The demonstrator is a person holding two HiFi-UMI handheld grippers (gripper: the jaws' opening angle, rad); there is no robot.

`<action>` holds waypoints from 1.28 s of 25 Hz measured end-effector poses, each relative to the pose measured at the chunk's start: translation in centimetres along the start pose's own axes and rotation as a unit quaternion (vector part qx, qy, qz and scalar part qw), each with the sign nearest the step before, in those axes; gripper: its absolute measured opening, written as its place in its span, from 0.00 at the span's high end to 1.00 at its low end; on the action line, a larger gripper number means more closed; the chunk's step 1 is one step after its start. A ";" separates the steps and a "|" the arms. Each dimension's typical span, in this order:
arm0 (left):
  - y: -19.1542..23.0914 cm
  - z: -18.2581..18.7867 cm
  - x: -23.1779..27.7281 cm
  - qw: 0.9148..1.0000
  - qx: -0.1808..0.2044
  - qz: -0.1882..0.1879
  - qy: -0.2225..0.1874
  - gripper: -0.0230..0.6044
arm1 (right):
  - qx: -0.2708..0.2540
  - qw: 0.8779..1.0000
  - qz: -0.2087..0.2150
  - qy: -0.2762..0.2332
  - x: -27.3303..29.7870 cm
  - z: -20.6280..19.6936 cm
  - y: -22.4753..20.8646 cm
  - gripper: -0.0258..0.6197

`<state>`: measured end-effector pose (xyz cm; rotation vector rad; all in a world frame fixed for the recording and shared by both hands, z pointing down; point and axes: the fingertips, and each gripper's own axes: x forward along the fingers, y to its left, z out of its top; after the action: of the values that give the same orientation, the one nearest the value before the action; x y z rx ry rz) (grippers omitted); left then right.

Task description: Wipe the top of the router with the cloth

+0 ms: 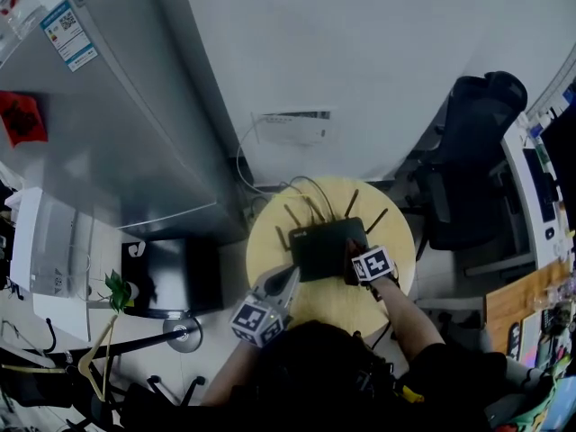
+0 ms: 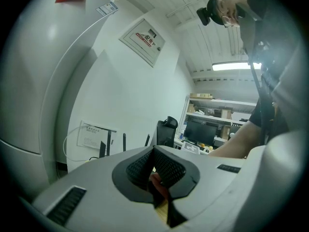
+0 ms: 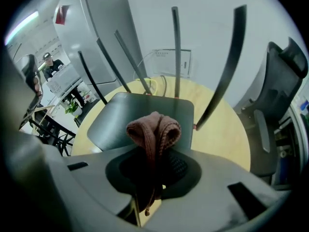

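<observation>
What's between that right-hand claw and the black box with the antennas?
A bunched brown cloth, pinched in the fingers of the right gripper, lies between it and the top of the router. The right gripper view shows this.

The cloth [image 3: 153,128], centre frame, is brownish ribbed fabric, soft and matt. The router [image 3: 120,116] is dark smooth plastic with a dull sheen. The round bench [image 3: 222,139] looks like pale, smooth wood.
</observation>
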<state>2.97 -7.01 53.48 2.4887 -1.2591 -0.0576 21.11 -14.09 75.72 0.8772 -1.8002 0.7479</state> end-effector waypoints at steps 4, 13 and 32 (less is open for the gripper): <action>-0.4 -0.3 0.5 1.000 0.003 -0.011 0.002 0.96 | 0.016 1.000 -0.012 -0.004 -0.4 -0.6 -1.8 0.86; -0.5 0.2 1.1 1.000 0.010 -0.012 0.004 0.96 | 0.024 0.999 -0.028 -0.009 -1.0 -1.8 -4.0 0.86; -0.9 0.4 1.6 1.000 0.011 -0.017 0.006 0.96 | -0.005 0.991 -0.120 -0.060 -3.4 -0.9 -6.8 0.86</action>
<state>4.55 -7.92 53.00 2.5249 -1.2203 -0.0369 28.08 -16.34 73.59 1.1294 -1.7600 0.5408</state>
